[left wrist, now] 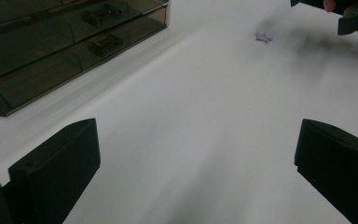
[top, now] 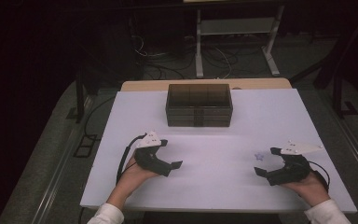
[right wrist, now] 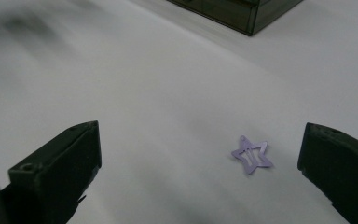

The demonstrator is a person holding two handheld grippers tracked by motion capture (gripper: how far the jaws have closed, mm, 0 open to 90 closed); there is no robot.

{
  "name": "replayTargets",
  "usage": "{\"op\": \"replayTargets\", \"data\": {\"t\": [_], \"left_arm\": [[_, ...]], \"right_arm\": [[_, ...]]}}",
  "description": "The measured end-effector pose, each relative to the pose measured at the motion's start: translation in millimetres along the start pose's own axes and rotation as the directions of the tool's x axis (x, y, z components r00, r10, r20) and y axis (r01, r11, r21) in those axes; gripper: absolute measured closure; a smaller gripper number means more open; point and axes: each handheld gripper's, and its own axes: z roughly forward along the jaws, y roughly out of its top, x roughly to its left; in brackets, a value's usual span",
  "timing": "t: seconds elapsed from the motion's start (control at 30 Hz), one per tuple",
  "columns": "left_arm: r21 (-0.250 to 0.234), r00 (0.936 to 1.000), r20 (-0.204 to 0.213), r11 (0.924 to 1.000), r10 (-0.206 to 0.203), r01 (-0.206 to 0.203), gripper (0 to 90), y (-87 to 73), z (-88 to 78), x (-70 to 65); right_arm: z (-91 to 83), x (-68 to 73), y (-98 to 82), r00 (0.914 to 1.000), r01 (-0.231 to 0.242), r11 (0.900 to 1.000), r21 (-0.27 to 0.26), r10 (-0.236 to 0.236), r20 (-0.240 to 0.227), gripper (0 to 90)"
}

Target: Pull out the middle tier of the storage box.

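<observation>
two black jaws of the right gripper (right wrist: 200, 182) are seen rising from the bottom edge of the right gripper view, spread wide with nothing pinched between them. a purple star-shaped hair clip (right wrist: 251, 155) is located in the gap between these jaws, lying flat on the white table top (right wrist: 144, 93), closer to the jaw at the right of that view and not touched by either. in the high view the clip (top: 259, 156) is found just beside the upper jaw tip of the right gripper (top: 266, 161), on its inner side, toward the left gripper.

the left gripper (left wrist: 196, 172) is likewise held with its jaws spread apart and nothing gripped; bare table top is seen between them. in the left gripper view the clip (left wrist: 263, 37) is placed well ahead of the jaws, near the right gripper's black jaw (left wrist: 356, 18) at the top right corner. in the high view the left gripper (top: 170, 156) is held by the left hand (top: 137, 172) low over the table, its jaws directed toward the right gripper.

a dark translucent drawer box (top: 199, 105) is positioned ahead of both grippers, well apart from each, at the far middle of the table top. in the left gripper view the drawer box (left wrist: 51, 51) is seen ahead and to the left of the jaws, with stacked drawers and dark handles on their fronts. in the right gripper view one corner of the box (right wrist: 242, 11) is seen far ahead of the jaws.
</observation>
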Motion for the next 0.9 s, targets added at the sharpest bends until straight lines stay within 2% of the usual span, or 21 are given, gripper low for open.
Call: {"op": "replayTargets", "data": {"t": [0.4,0.9], "left_arm": [[-0.026,0.9999,-0.006,0.9996,-0.012,0.012,0.0,2.3,2.7,5.3],[-0.028,1.0000,0.001,0.9996,-0.008,0.008,0.0,6.4,10.9,8.6]], "right_arm": [[1.2,0.4,0.2,1.0000,0.003,1.000,-0.001,-0.003,-0.003,0.0],[2.3,1.1,0.1,1.0000,0.002,1.000,0.002,-0.002,-0.007,0.0]]}}
